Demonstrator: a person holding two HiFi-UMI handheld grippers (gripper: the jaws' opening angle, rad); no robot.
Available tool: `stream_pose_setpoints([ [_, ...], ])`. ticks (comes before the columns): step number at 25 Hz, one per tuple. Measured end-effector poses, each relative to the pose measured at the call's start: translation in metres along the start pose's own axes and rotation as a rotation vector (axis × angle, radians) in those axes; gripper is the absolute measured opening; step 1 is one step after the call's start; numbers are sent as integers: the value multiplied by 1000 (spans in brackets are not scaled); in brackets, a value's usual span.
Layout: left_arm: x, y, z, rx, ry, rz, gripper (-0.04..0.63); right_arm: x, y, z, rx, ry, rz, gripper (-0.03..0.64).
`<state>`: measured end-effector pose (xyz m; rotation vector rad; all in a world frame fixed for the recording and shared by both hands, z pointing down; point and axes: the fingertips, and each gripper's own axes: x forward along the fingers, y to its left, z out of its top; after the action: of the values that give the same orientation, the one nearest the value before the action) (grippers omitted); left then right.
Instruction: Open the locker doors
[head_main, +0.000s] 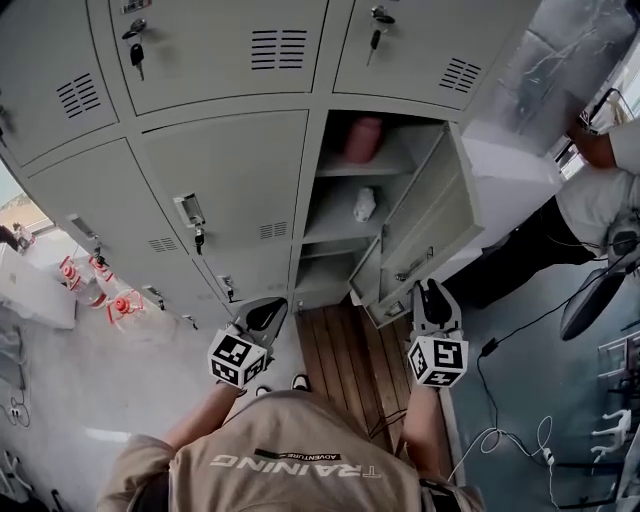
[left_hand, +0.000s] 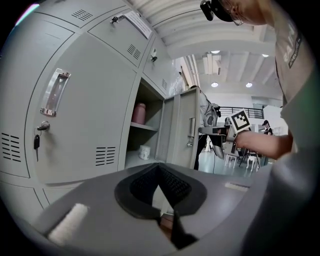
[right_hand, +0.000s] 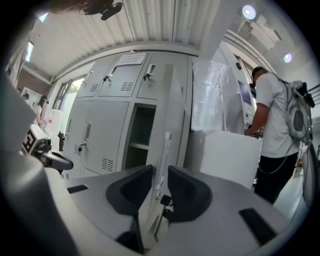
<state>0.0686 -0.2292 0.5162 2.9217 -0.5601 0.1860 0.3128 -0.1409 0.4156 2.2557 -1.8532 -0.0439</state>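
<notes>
A bank of grey lockers fills the head view. One door (head_main: 435, 210) in the right column stands swung open, showing shelves with a pink bottle (head_main: 362, 138) and a white object (head_main: 365, 204). My right gripper (head_main: 432, 292) is at that door's lower edge. In the right gripper view its jaws (right_hand: 160, 172) are open, with the door's edge (right_hand: 172, 115) and a hanging key (right_hand: 165, 200) in the gap; I see no pad pressing on it. My left gripper (head_main: 265, 312) hangs shut and empty (left_hand: 159, 167) before the closed middle door (left_hand: 85, 115), which has a handle (left_hand: 54, 92) and key (left_hand: 36, 142).
A person (head_main: 600, 200) stands at the right beside a white plastic-wrapped unit (head_main: 520, 170). Cables (head_main: 500, 420) trail over the floor at the right. Wooden planks (head_main: 350, 360) lie below the open locker. Red-capped jugs (head_main: 120, 305) stand at the left.
</notes>
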Motion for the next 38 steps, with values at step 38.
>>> stream_pose_setpoints([
  [38, -55, -7, -27, -48, 43, 169, 6, -12, 52, -135, 105, 210, 170, 15],
])
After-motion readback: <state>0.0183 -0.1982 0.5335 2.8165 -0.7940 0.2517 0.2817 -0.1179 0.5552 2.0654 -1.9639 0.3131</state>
